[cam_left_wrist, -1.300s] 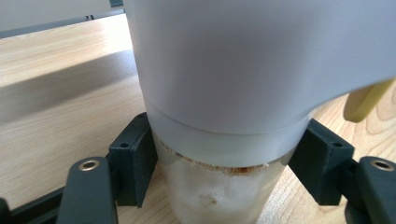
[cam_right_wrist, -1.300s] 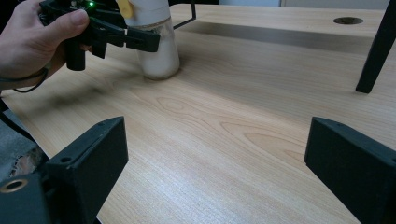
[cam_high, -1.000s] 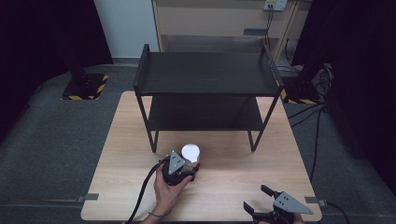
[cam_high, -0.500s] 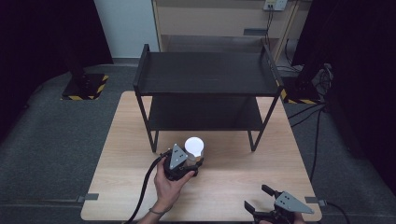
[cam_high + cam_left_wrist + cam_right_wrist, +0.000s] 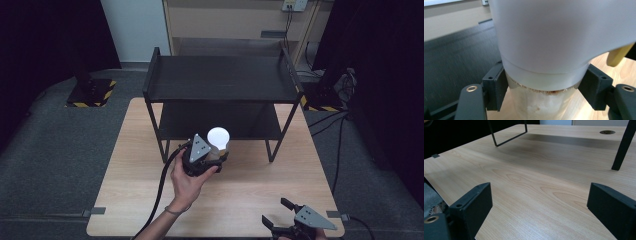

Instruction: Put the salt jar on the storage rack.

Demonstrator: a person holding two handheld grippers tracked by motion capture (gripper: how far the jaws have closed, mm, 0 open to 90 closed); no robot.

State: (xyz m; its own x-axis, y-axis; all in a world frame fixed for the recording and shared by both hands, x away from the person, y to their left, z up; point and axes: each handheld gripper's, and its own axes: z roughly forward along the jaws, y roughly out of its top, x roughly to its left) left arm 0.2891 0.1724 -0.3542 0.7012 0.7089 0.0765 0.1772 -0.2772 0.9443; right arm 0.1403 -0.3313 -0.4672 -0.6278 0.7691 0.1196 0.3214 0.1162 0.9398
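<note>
Right now I am gripping a white container (image 5: 564, 37) in the left gripper (image 5: 212, 159). In the left gripper view its smooth matte white top is swelling wide across the upper frame, stepping down to a paler band and then a clear, cloudy lower part with a rusty-brown line at the seam; a small yellow tab is poking out at the right edge. My two black rectangular pads (image 5: 497, 86) are pressing on the clear part from both sides, just under the white band, so the jaws are closed on it. In the high view the container's round white top (image 5: 219, 136) is showing near the centre of the frame, above the table, just in front of the lower level of the black shelf rack (image 5: 220, 77). A hand (image 5: 186, 182) is wrapping the gripper body, and a thick black cable is trailing down toward the bottom edge.

The rack is dark, matte metal with two flat tiers and thin legs, standing on the far half of the light wood-grain table (image 5: 135, 200).

At the lower right of the high view the right gripper (image 5: 280, 210) is lying low by the table's near edge. In its own view the blocky black jaws are standing wide apart with bare wood between them, holding nothing.
</note>
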